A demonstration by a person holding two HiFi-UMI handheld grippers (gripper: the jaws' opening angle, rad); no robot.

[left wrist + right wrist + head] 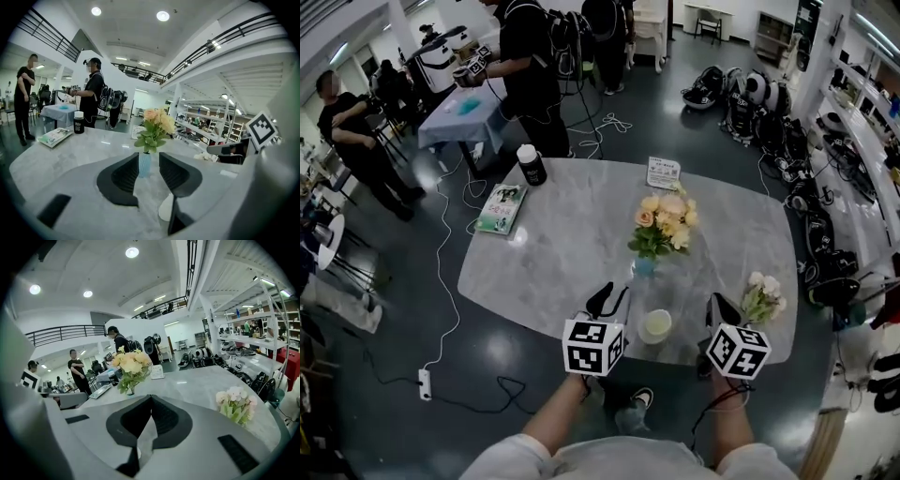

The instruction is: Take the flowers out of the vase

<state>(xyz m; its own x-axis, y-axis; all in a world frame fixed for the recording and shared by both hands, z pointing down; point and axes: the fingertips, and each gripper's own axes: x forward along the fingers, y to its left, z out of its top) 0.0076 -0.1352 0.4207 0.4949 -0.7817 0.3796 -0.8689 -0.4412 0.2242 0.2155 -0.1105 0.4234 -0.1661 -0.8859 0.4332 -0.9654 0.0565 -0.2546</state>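
On the grey surface (562,234), yellow flowers (667,217) stand in a blue vase (644,266); white flowers (763,296) lie near right, beside the right gripper (722,309).

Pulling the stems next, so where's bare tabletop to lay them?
Widest bare stretch: left middle of the grey marble table, between the green booklet and the pale blue vase of yellow flowers. Also free: the right side, between the white card and the white flower bunch. Crowded: the near edge, around the small white dish.
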